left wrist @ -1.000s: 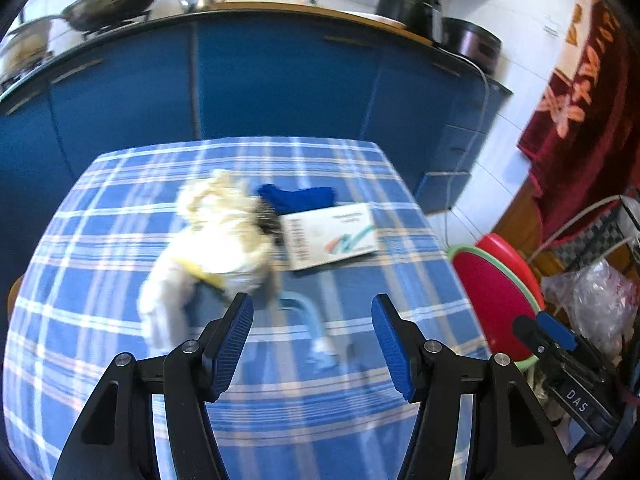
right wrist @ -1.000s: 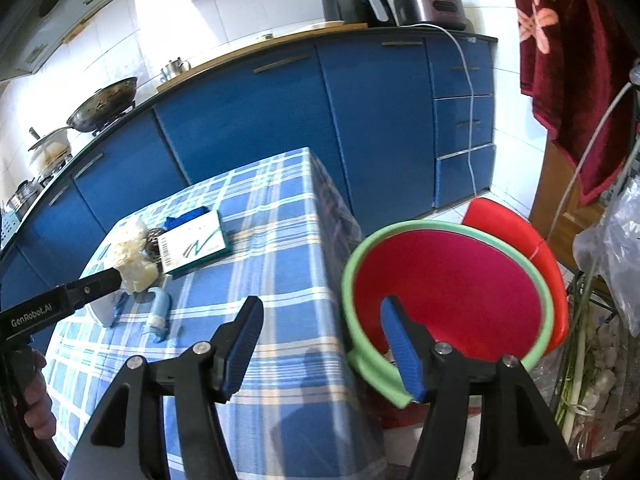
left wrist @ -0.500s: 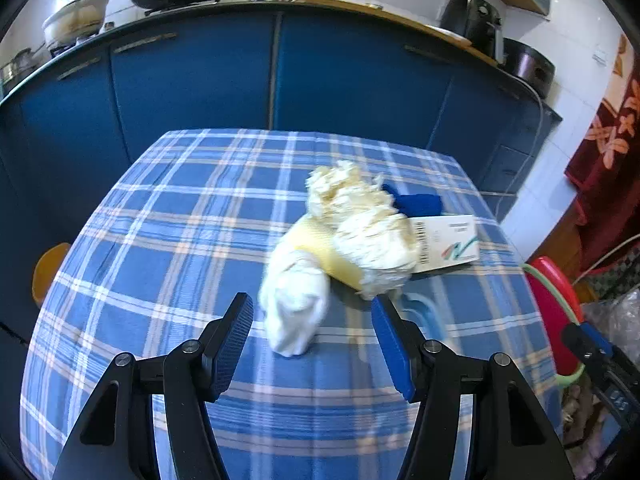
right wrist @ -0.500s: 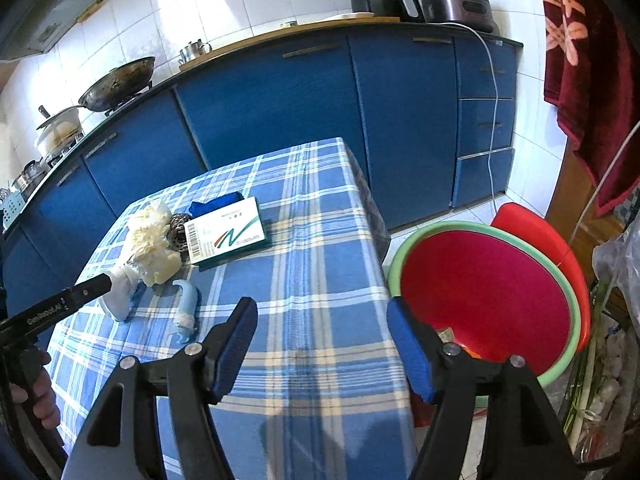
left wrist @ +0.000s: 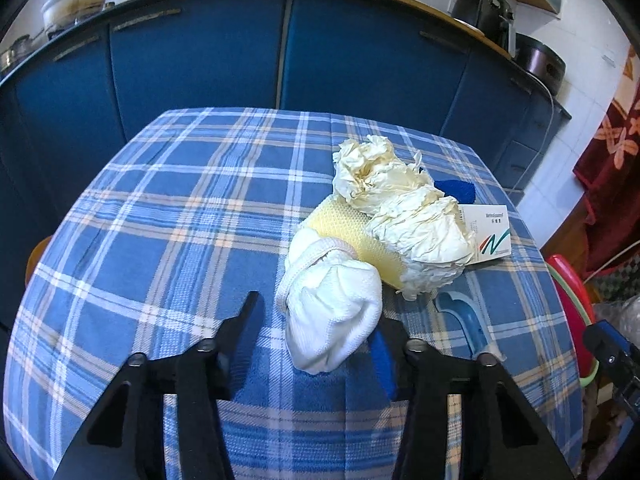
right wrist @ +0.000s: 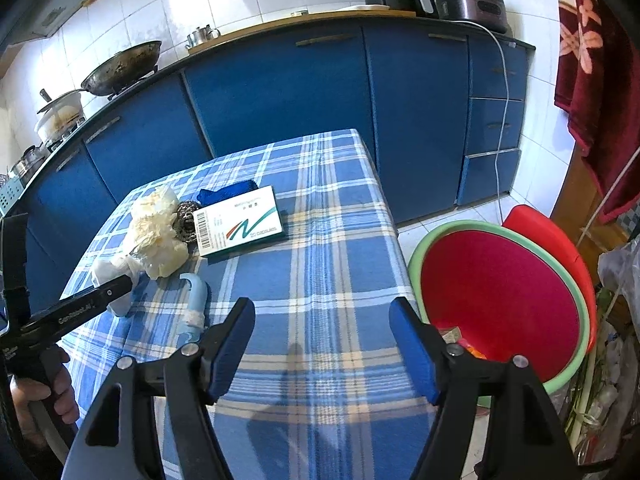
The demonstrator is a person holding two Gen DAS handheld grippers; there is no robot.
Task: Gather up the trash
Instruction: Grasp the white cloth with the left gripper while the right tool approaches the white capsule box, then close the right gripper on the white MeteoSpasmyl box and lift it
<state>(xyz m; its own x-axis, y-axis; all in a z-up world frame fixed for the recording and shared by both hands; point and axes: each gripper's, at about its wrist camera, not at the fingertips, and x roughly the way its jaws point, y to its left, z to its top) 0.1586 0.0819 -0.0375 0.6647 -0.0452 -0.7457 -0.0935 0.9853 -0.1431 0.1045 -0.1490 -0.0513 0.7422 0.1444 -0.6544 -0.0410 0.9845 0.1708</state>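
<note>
A white sock-like cloth [left wrist: 332, 316] lies on the blue plaid tablecloth [left wrist: 168, 216], joined to a yellow mesh piece [left wrist: 356, 232] and crumpled cream paper [left wrist: 404, 208]. My left gripper [left wrist: 316, 328] is open with the cloth's near end between its fingers; the right finger is partly hidden behind the cloth. A white capsule box [right wrist: 240, 226], a steel scourer [right wrist: 186, 216], a blue cloth [right wrist: 228, 192] and a light blue hook [right wrist: 194, 304] lie nearby. My right gripper [right wrist: 322, 346] is open and empty above the table's right edge, next to a red basin [right wrist: 500, 300].
The red basin with a green rim stands on a red stool [right wrist: 548, 232] right of the table and holds some scraps. Blue kitchen cabinets [right wrist: 280, 92] run behind the table. A plastic bag [right wrist: 620, 272] hangs at far right. A dark red towel [right wrist: 588, 56] hangs above it.
My left gripper has moved left and forward, so the white cloth now sits between its fingers. My right gripper has swung left from the basin toward the table.
</note>
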